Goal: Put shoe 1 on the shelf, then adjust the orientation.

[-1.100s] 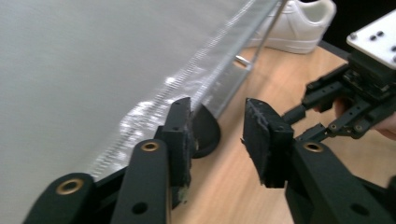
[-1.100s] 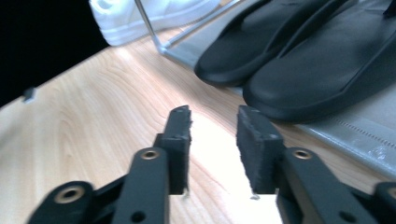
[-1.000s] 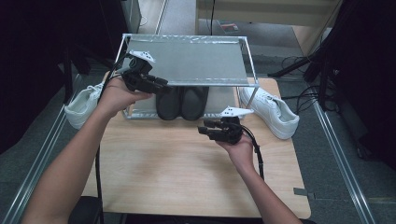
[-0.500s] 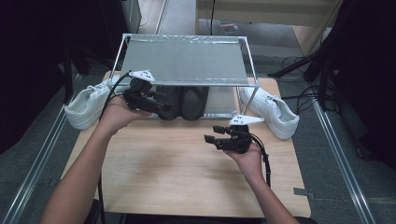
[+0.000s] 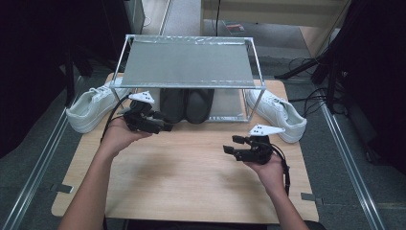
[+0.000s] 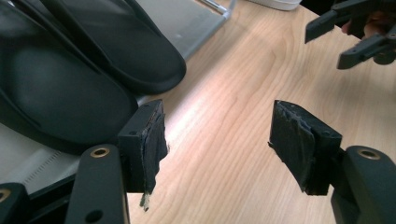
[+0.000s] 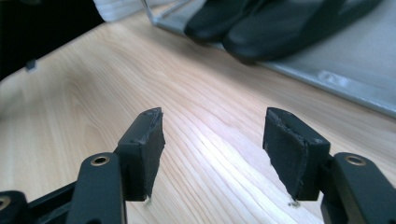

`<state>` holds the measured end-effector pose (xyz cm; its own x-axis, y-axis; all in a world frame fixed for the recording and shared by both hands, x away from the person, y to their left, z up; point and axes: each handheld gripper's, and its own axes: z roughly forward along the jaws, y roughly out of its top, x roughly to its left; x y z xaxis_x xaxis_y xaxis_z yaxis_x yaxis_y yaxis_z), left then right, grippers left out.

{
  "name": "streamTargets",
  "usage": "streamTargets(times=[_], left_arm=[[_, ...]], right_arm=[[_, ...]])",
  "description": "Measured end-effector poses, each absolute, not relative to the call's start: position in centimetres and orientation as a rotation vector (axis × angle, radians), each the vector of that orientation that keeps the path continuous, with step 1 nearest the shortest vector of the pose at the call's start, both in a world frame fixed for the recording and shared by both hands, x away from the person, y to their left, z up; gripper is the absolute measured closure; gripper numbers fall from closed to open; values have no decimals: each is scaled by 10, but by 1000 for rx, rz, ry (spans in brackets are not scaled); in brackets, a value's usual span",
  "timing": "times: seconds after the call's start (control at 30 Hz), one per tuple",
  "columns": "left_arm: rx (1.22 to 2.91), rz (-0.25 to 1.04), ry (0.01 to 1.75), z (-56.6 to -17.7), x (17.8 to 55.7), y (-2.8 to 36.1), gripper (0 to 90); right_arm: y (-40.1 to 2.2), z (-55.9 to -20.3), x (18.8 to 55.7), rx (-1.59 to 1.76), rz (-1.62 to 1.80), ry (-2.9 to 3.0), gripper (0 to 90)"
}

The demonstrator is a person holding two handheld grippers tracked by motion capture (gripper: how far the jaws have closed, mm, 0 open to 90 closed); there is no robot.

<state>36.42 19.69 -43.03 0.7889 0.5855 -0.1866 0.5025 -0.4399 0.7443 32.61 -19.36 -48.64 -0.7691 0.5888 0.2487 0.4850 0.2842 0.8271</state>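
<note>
**Two open tools near a pair of black slippers**

A pair of black slippers (image 5: 186, 104) lies side by side on the lower shelf of a metal rack (image 5: 189, 61) at the far side of the wooden counter (image 5: 191, 182). Their long axes run near to far — which end is the toe I cannot tell. The left tool (image 5: 165, 126), just beside the left slipper, has just been opening; its jaws stand apart, nothing between them. The right tool (image 5: 231, 149) — jaws also apart and empty — hovers over bare counter, right of centre. One white sneaker (image 5: 91, 108) flanks the rack's left side, another white sneaker (image 5: 277, 114) its right.

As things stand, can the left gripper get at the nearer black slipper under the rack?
Probably yes. The left gripper is open and empty right beside the black slipper, whose end sticks out from under the rack's top shelf; nothing lies between them.
</note>
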Motion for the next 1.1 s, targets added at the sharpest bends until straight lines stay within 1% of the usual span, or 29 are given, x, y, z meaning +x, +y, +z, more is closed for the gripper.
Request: streamTargets(times=[0.07,0.17,0.5,1.1], left_arm=[[2129,106,808,-435,362,198,364],[2120,132,816,-437,357,202,362],[2106,113,854,-445,349,220,362],[2035,168,974,-453,340,271,369]], right_arm=[[-195,-485,328,1028,1524,2419,390],[-197,-482,329,1024,1557,2389,386],[-194,-480,336,991,1563,2414,383],[-186,-482,345,983,1548,2441,395]])
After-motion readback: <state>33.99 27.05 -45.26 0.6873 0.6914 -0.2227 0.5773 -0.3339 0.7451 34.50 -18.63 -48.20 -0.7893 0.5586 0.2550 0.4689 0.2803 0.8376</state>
